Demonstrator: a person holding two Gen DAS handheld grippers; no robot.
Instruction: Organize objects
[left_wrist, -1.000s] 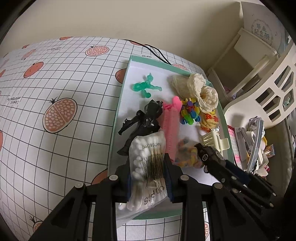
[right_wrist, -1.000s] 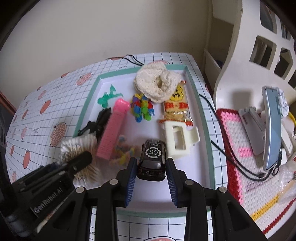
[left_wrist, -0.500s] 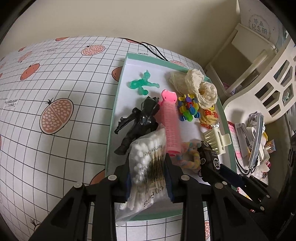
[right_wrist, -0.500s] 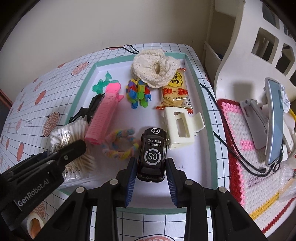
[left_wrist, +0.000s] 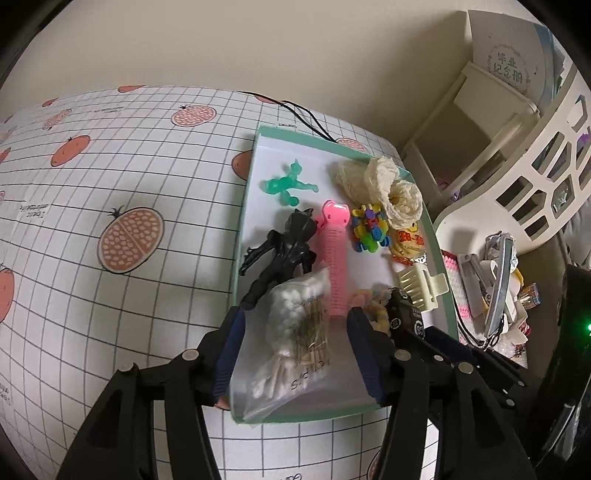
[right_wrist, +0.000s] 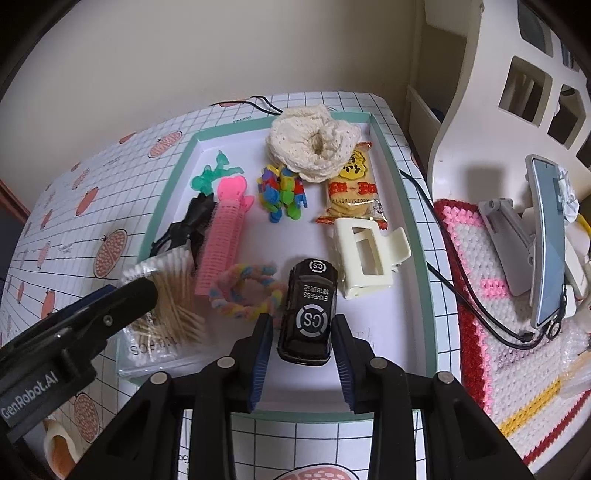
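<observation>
Tray (right_wrist: 399, 192) count: 1 toy car (right_wrist: 308, 312), 1 cotton swab bag (right_wrist: 166, 314), 1 pink roller (right_wrist: 223, 232), 1 claw clip (right_wrist: 365, 251), 1 snack packet (right_wrist: 352, 192). Also 2 figures: black (right_wrist: 188, 225), green (right_wrist: 216, 173). 1 cream scrunchie (right_wrist: 314, 142), 1 pastel hair tie (right_wrist: 245, 291), 1 block cluster (right_wrist: 282, 194).

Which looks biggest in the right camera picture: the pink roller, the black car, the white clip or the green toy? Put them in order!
1. Pink roller, the longest.
2. Black car and white clip look about alike; the car sits nearer the camera, so I won't rank them.
3. Green toy, the smallest, though it is also the farthest away.
</observation>
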